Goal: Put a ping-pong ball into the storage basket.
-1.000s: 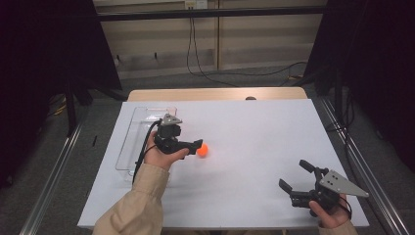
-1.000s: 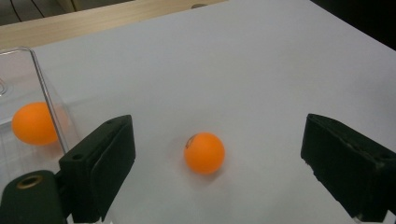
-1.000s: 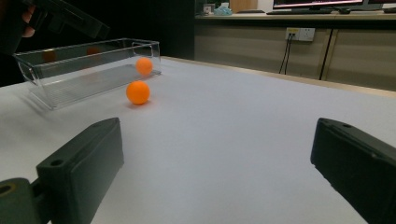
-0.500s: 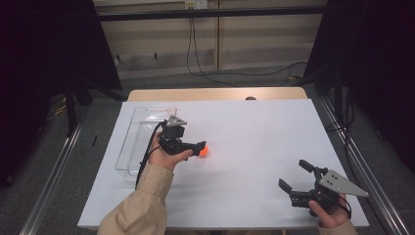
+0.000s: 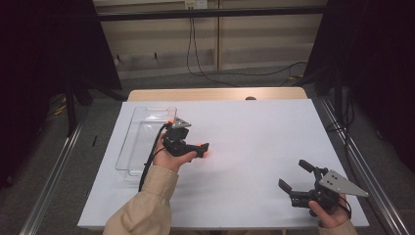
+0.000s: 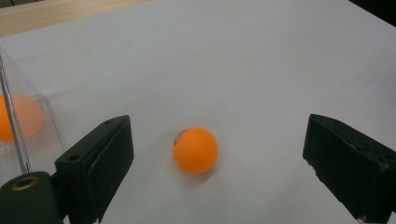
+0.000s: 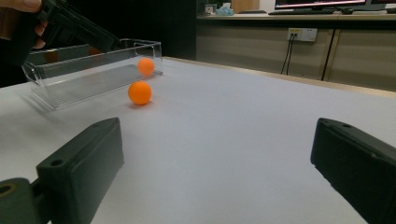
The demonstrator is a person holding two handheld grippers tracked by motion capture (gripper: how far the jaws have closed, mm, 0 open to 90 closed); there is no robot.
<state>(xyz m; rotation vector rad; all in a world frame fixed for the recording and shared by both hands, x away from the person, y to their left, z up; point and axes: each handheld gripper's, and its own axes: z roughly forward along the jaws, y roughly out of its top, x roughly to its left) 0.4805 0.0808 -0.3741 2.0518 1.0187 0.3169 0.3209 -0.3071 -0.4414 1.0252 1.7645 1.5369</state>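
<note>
The right gripper sits at the near right corner of the table, jaws spread wide with nothing between them, its pads hovering just above the white tabletop. Farther in and to the left, the left gripper is released too: its jaws stand wide, and an orange ping-pong ball lies on the sheet between them, touched by neither pad. From above, that ball is mostly hidden under the gripper, showing as little more than an orange glow. Just beside it, on the left part of the table, is a clear plastic bin; a second orange ball appears to lie inside it, near one end. Beyond the white sheet runs a bare wooden table edge, then grey floor, black cables trailing down a pale wall, and dark curtains on either side.
</note>
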